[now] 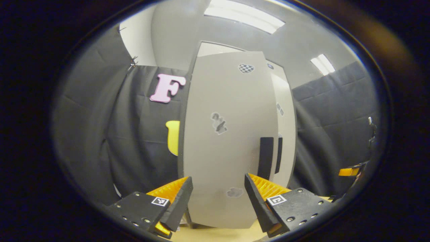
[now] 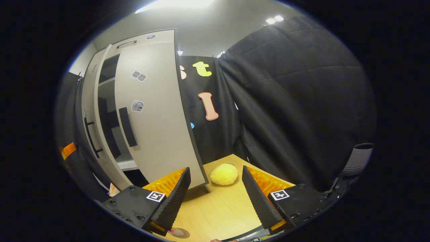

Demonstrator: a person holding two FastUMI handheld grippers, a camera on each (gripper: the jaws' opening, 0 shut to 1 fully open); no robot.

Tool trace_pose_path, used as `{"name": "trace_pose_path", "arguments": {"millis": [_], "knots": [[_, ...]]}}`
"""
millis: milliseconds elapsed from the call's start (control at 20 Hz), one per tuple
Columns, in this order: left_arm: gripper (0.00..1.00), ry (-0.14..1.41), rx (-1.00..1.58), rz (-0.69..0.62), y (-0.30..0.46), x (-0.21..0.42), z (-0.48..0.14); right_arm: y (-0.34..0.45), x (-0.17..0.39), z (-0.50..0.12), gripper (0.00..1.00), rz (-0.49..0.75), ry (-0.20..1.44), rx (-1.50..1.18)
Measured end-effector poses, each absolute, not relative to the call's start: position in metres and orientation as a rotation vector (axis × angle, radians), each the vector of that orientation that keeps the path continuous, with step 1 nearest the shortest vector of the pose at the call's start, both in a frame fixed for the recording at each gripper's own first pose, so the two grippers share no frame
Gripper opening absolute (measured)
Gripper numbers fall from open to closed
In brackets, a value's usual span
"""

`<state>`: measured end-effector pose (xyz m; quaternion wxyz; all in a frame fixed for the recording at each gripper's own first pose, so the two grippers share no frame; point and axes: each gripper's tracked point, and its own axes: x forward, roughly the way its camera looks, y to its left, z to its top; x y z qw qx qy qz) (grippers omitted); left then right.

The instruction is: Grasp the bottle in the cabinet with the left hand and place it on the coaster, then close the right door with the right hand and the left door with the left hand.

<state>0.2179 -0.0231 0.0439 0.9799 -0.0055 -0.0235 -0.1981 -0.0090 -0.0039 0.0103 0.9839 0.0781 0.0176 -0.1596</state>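
We note the cabinet's left door (image 1: 231, 141): pale grey, with a black handle strip (image 1: 265, 158) and small grey-and-white checkered stickers (image 1: 246, 68). In the right gripper view the right door (image 2: 158, 111) is the same pale grey, with a black bar handle (image 2: 127, 126) and grey-white patterned stickers (image 2: 137, 106). We see dark shadow inside the cabinet, with a whitish shelf (image 2: 127, 164). The table (image 2: 221, 205) is light yellowish wood grain. A pale yellow fuzzy ball (image 2: 224, 174) lies on it. The ceiling (image 2: 215, 30) is grey-white with bright white lights.
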Motion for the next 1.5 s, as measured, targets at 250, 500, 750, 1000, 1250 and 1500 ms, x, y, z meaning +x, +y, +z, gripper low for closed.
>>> {"name": "trace_pose_path", "arguments": {"millis": [250,500,750,1000,1250,1500], "knots": [[0.96,-0.027,-0.037,-0.243,0.042,0.203,0.029,0.033,0.021,0.035,0.98,-0.196,-0.017,0.088],[0.96,-0.060,-0.036,-0.141,0.076,0.182,0.029,0.047,0.030,0.063,0.97,-0.121,-0.057,0.048],[0.89,-0.077,0.002,-0.097,0.081,0.182,0.030,0.056,0.035,0.068,0.98,-0.102,-0.068,0.018],[0.90,-0.077,-0.034,-0.138,0.074,0.180,0.024,0.068,0.036,0.066,0.98,-0.078,-0.036,-0.007],[0.89,-0.047,-0.053,-0.169,0.061,0.186,0.017,0.076,0.032,0.070,0.98,-0.070,-0.055,-0.017],[0.90,-0.042,-0.081,-0.177,0.057,0.193,0.014,0.066,0.027,0.055,0.98,-0.098,-0.021,0.013]]}}
